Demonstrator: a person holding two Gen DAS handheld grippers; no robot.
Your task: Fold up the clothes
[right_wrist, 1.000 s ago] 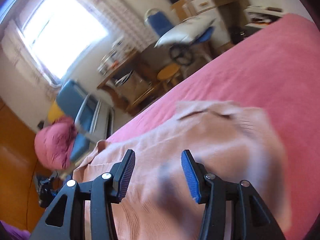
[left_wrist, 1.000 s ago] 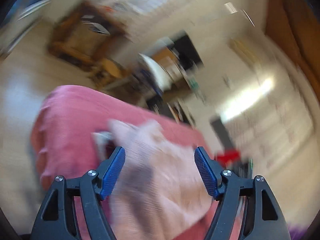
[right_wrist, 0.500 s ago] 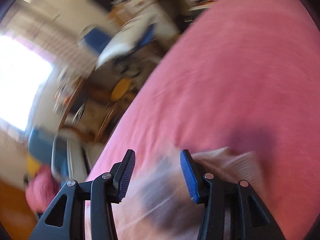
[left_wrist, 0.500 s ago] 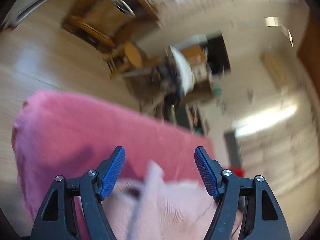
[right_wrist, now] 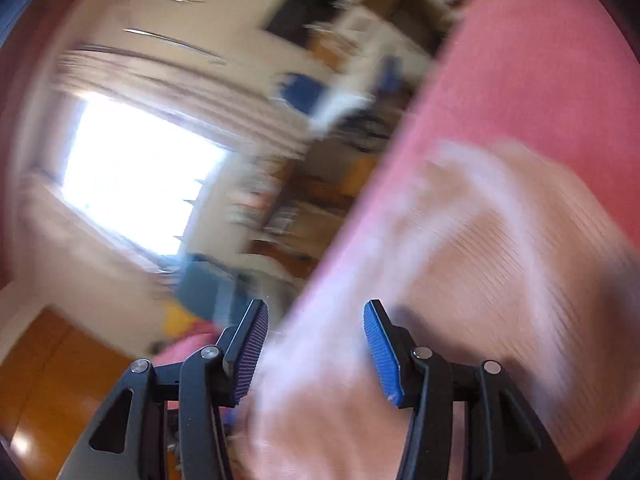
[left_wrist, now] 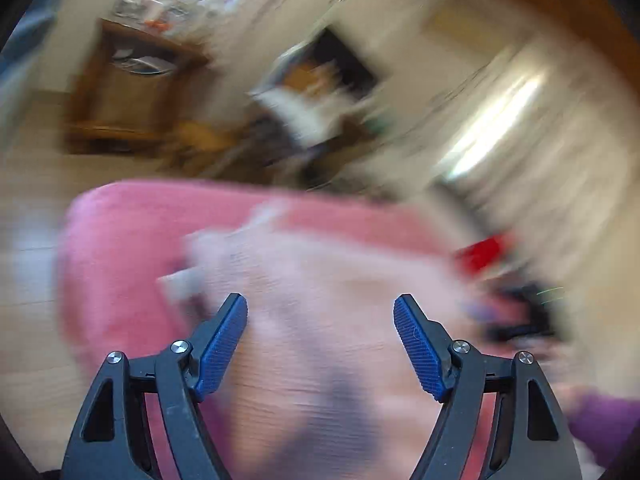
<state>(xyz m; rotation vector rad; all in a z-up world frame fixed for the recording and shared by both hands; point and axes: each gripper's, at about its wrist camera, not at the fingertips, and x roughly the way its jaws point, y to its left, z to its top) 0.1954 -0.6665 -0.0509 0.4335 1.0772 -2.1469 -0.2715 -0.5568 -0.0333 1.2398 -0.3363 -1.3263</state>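
A pale pink ribbed garment (left_wrist: 328,280) lies on a pink bedspread (left_wrist: 120,240); both views are blurred by motion. My left gripper (left_wrist: 320,312) is open above the garment, its blue pads (left_wrist: 224,340) wide apart with nothing between them. In the right wrist view the same garment (right_wrist: 500,248) spreads over the bedspread (right_wrist: 540,80). My right gripper (right_wrist: 316,320) is open above the garment's near edge, and cloth shows between the pads (right_wrist: 380,344) without being pinched.
A wooden desk (left_wrist: 132,92) and a chair with cluttered items stand beyond the bed's far edge. A red object (left_wrist: 480,252) sits off the bed at the right. A bright window (right_wrist: 136,176) and a blue chair (right_wrist: 300,92) show in the right wrist view.
Both grippers have swung quickly. The left view tipped up off the garment, then back down onto it. The right view rolled so the bed edge runs diagonally. Both grippers stayed open.
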